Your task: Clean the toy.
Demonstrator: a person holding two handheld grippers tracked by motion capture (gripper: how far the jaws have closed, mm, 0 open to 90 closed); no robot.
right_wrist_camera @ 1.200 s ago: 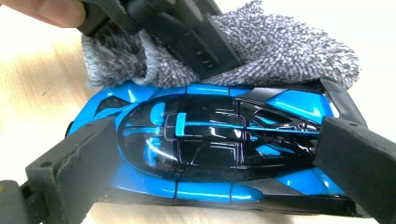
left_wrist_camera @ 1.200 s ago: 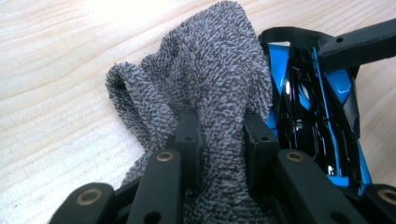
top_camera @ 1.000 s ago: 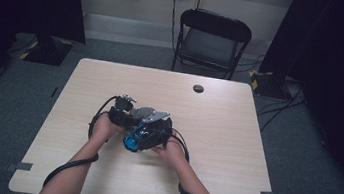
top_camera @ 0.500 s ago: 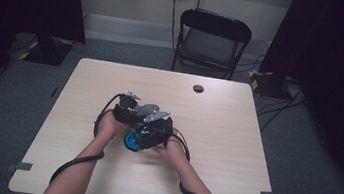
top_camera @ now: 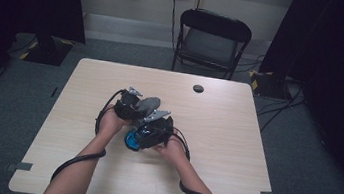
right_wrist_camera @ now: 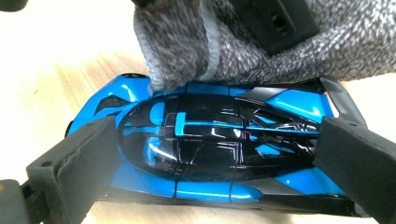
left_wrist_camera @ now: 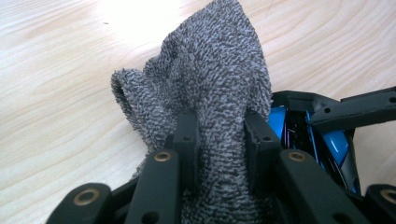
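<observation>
Little has changed since a moment ago: my hands stay mid-surface [top_camera: 235, 135]. My right tool [right_wrist_camera: 210, 154] clamps the blue-and-black toy car [right_wrist_camera: 219, 149] front and back. My left tool [left_wrist_camera: 223, 140] pinches the grey terry cloth [left_wrist_camera: 210, 79] against the car's side.

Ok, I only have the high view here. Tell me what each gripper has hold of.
Observer: The left gripper is shut on a grey terry cloth, bunched between its jaws.
Operator: Now the right one.
Observer: The right gripper clamps a blue and black toy car by nose and tail.
Operator: Tell me if cloth and car meet.
Observer: They do; the cloth's edge lies on the car's side, by the roof.
</observation>
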